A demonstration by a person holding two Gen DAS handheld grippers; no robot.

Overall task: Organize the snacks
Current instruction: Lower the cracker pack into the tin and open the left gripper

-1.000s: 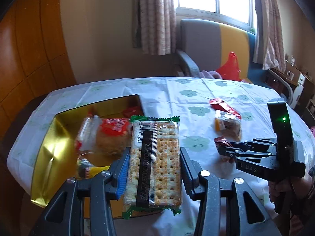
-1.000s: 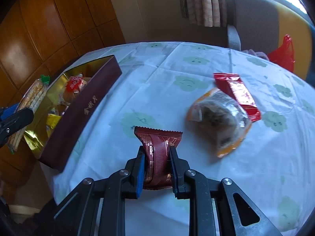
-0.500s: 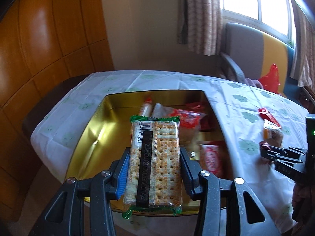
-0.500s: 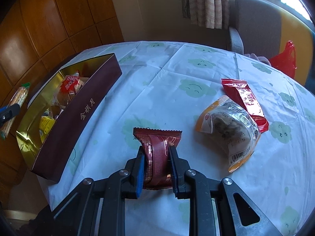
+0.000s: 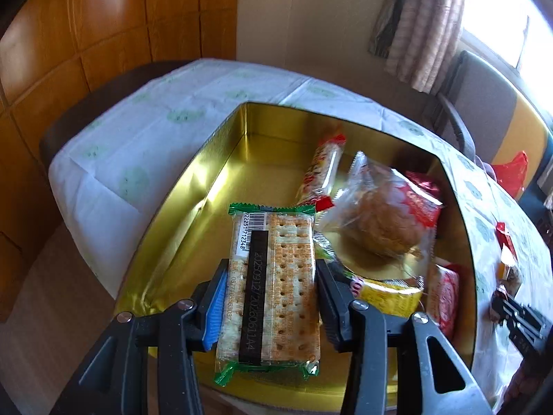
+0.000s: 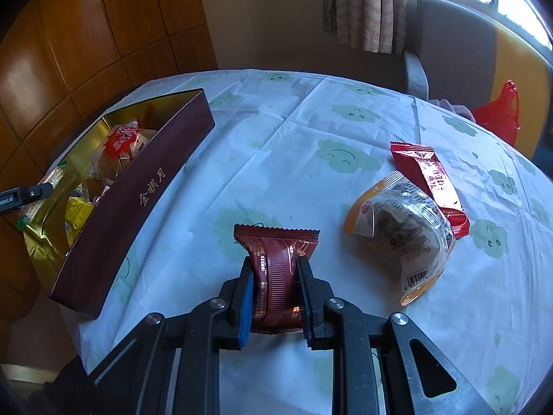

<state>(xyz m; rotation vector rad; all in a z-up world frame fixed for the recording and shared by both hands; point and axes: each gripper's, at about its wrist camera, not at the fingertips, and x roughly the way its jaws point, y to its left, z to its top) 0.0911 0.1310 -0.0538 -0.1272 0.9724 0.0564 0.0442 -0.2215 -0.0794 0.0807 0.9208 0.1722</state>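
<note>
My left gripper [image 5: 271, 297] is shut on a clear cracker pack [image 5: 276, 276] with green ends, held over the near end of the gold-lined box [image 5: 193, 186]. The box holds several snacks, among them a bagged bun [image 5: 383, 221] and a red-and-white stick pack [image 5: 323, 173]. My right gripper [image 6: 274, 290] is shut on a dark red wrapped snack [image 6: 276, 252] above the tablecloth. On the cloth to its right lie a clear bagged pastry [image 6: 404, 228] and a red wrapper [image 6: 432, 180]. The box's maroon outer wall [image 6: 138, 200] stands to the left; the left gripper [image 6: 20, 195] shows beyond it.
The round table has a white cloth with green faces [image 6: 293, 138]. A grey and yellow armchair [image 6: 456, 45] with a red bag [image 6: 501, 110] stands behind it. Wood-panelled wall [image 5: 103, 27] is at the left. The right gripper [image 5: 518, 318] shows at the right edge of the left wrist view.
My left gripper has carried the cracker pack leftward and closer over the box, now lower above its floor. My right gripper has drawn back slightly with the dark red snack.
</note>
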